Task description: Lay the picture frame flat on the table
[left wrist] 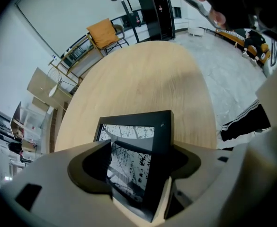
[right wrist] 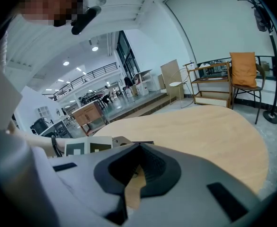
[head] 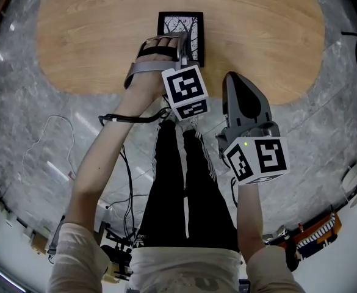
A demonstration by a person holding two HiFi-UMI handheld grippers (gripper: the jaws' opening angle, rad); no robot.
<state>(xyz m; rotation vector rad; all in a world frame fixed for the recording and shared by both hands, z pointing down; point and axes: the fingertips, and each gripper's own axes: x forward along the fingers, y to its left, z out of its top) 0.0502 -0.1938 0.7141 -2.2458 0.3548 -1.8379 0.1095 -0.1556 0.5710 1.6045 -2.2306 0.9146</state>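
Left gripper (left wrist: 140,157) jaws spread, straddling picture frame (left wrist: 129,135) lying flat on table (left wrist: 143,74); right gripper (right wrist: 132,169) pressed together.

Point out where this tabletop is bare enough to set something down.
Bare wood: the table left of the picture frame, and the wide stretch right of it. Crowded: the near middle edge, with the left tool over the frame and the right tool beside.
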